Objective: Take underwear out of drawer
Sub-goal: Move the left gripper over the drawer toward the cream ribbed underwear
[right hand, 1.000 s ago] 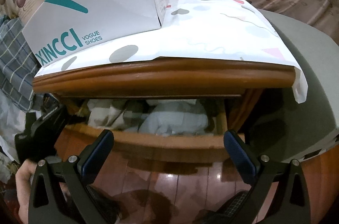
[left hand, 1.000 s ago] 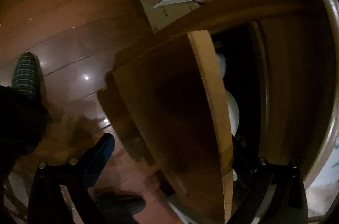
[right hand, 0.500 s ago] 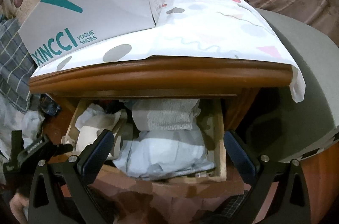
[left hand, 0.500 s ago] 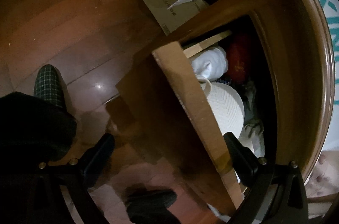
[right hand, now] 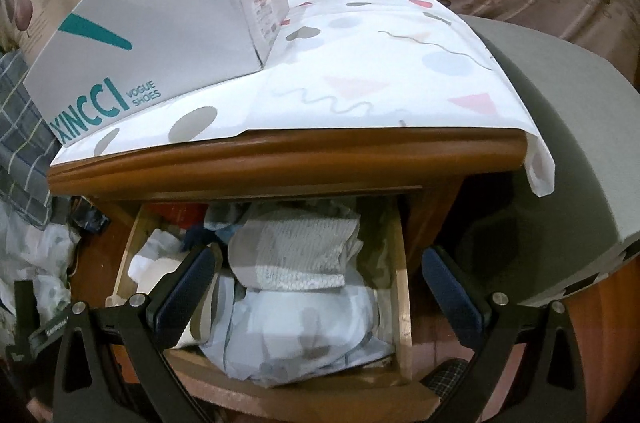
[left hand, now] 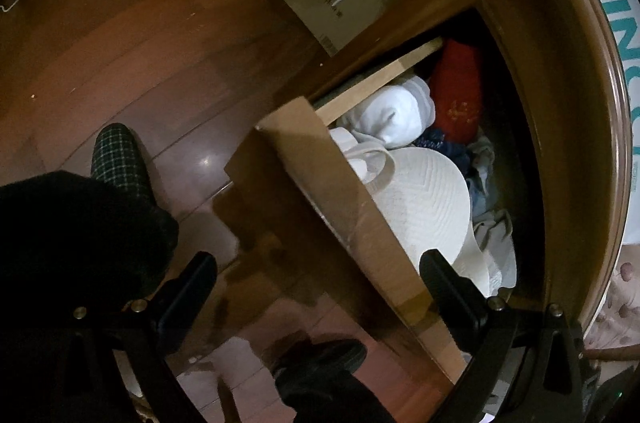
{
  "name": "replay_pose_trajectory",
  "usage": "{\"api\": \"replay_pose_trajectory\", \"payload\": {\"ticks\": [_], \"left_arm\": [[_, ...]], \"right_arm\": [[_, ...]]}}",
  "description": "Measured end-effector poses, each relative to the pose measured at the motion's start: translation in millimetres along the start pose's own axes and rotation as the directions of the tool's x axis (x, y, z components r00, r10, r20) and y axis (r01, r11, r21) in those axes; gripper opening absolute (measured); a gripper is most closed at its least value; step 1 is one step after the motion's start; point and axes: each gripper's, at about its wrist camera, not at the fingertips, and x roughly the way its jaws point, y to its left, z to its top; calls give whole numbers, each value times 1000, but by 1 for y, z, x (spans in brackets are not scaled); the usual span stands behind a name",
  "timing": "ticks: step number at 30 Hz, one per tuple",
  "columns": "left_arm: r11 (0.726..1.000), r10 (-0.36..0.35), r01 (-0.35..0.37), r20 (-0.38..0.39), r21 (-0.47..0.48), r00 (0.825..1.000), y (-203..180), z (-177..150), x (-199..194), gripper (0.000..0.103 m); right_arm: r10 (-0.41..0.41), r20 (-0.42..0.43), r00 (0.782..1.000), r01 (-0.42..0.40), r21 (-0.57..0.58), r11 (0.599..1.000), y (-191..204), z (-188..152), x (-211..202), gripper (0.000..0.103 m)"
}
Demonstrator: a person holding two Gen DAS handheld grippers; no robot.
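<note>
Wooden nightstand drawer (right hand: 402,287): pulled out from the brown wooden nightstand (right hand: 288,159), contents exposed and packed full.

Contents, right wrist view: a folded grey-and-white knit garment (right hand: 296,255) lies on top toward the back; a pale blue-white crumpled garment (right hand: 304,335) lies in front of it, touching it and reaching the drawer's front edge. Which piece is the underwear cannot be told; all fabric is inside the drawer, none lifted.

Contents, left wrist view: a cream ribbed padded cup-shaped item (left hand: 424,199) lies against the drawer's front panel (left hand: 344,223); a rolled white sock bundle (left hand: 396,115) is beside it; a red folded cloth (left hand: 460,91) lies further back; dark blue fabric (left hand: 444,147) sits between them.

Right gripper (right hand: 316,287): fingers spread wide, holding nothing, poised above the drawer contents. Contact with the fabric cannot be told.

Left gripper (left hand: 320,287): fingers released and wide apart, straddling the drawer's front panel, one finger (left hand: 452,295) over the drawer interior, the other over the reddish-brown wooden floor (left hand: 140,43). Nothing grasped.

Nightstand top: a white sheet with pastel shapes (right hand: 380,71) carries a white shoe box with teal lettering (right hand: 160,31).

Floor: a checked slipper (left hand: 118,159) near the drawer front.
</note>
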Motion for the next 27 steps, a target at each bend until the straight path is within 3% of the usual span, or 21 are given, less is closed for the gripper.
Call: {"api": "replay_pose_trajectory", "payload": {"ticks": [17, 23, 27], "left_arm": [[996, 85, -84, -34, 43, 996, 5, 1, -21, 103], [972, 173, -175, 25, 157, 985, -14, 1, -26, 103], [938, 239, -253, 88, 237, 967, -27, -3, -34, 102]], "right_arm": [[15, -26, 1000, -15, 34, 999, -9, 7, 2, 103], [23, -42, 999, -22, 36, 999, -9, 8, 6, 103], [21, -40, 999, -20, 29, 999, -8, 7, 6, 103]]}}
